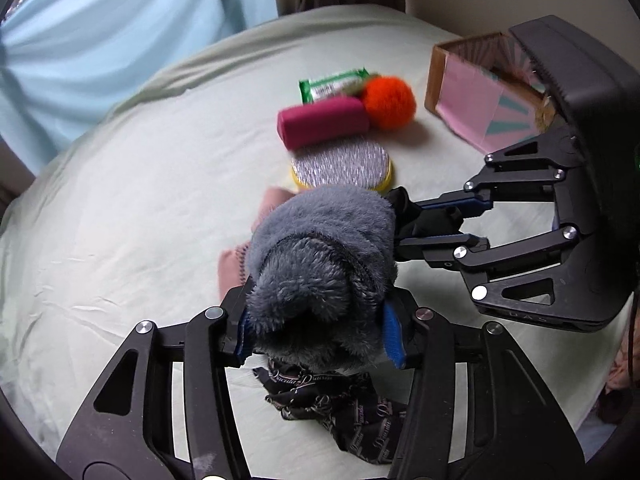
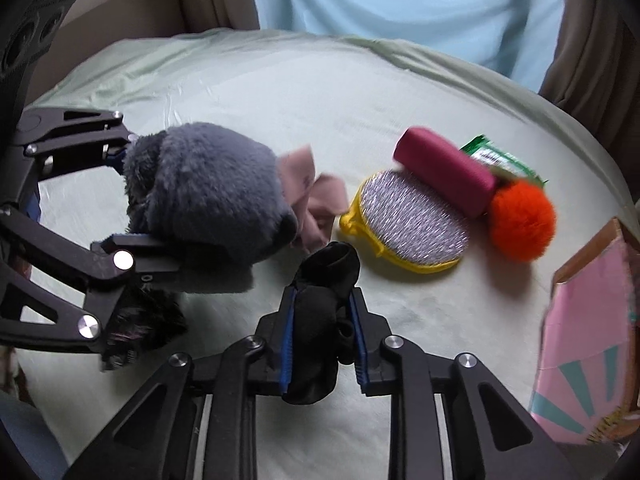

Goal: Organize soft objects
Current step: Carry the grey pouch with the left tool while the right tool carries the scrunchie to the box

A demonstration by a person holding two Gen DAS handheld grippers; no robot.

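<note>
My left gripper is shut on a fluffy grey plush item, held above the bed; it also shows in the right wrist view. My right gripper is shut on a black sock, just right of the plush; it shows in the left wrist view. On the sheet lie a pink cloth, a silver-and-yellow scrubber, a magenta roll, an orange pompom, a green packet and a black patterned cloth.
A pale green bedsheet covers the bed. An open cardboard box with pink lining stands at the right, also seen in the right wrist view. Light blue and brown curtains hang behind.
</note>
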